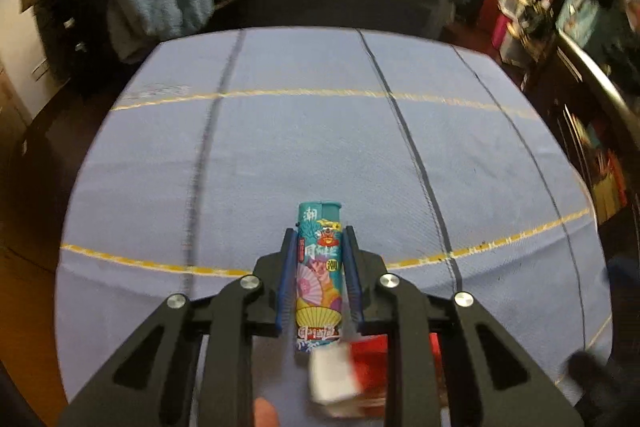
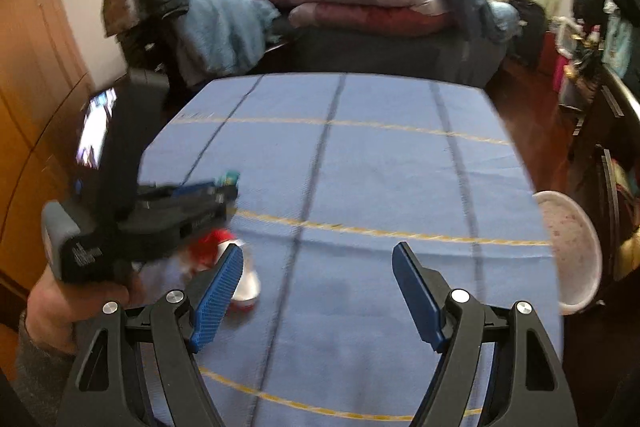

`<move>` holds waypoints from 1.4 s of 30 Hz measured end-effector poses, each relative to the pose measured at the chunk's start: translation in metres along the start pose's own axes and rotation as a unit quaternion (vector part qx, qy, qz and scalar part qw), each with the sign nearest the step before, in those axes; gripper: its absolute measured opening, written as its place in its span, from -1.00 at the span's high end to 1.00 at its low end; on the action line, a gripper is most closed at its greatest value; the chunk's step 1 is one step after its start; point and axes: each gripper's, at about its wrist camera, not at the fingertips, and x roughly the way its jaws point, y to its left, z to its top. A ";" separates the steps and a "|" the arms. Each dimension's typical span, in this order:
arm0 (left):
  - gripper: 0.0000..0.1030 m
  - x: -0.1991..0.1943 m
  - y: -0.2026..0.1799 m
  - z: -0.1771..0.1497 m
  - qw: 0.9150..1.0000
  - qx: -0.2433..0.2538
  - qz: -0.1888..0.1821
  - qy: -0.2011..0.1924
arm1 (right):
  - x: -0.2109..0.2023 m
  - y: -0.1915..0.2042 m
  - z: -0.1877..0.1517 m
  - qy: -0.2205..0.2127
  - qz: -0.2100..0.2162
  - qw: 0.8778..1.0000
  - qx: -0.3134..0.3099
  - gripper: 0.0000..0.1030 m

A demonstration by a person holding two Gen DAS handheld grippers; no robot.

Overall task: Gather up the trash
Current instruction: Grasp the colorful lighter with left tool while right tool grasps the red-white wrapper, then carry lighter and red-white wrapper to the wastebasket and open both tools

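left wrist view: the left gripper has its blue pads right up against both sides of a teal printed lighter, so it looks pinched, with the lighter's top poking out past the fingertips. just below it there's a red and white pack (blurry, probably a cigarette box) lying on the blue tablecloth, sitting behind the claw rather than between the pads. whether the lighter is lifted clear of the cloth can't be told from here.

right wrist view: the right gripper is spread wide with nothing between its pads, hanging over bare cloth. the left claw shows at the left, held by a hand, with the lighter tip sticking out of it and the red pack right under it. a pale speckled bowl sits at the table's right edge, well apart from both claws.

progress guess: early going. one piece is grabbed, nothing visibly dropped anywhere yet, and the pack is left to pick up.
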 end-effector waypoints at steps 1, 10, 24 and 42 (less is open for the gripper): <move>0.55 -0.006 0.007 0.000 1.000 -0.005 0.009 -0.009 | 0.004 0.005 -0.002 0.006 0.011 1.000 -0.003 -0.49; 0.54 -0.036 0.054 -0.005 0.998 -0.038 0.042 -0.036 | 0.036 0.051 -0.006 0.032 0.057 0.997 -0.043 -0.74; 0.54 -0.040 0.088 -0.011 0.996 -0.068 0.049 -0.036 | 0.079 0.079 -0.010 0.064 0.054 0.993 -0.082 -0.32; 0.54 -0.111 -0.023 0.029 0.992 -0.002 -0.045 -0.119 | -0.037 -0.018 0.011 -0.056 -0.021 0.998 -0.006 -0.33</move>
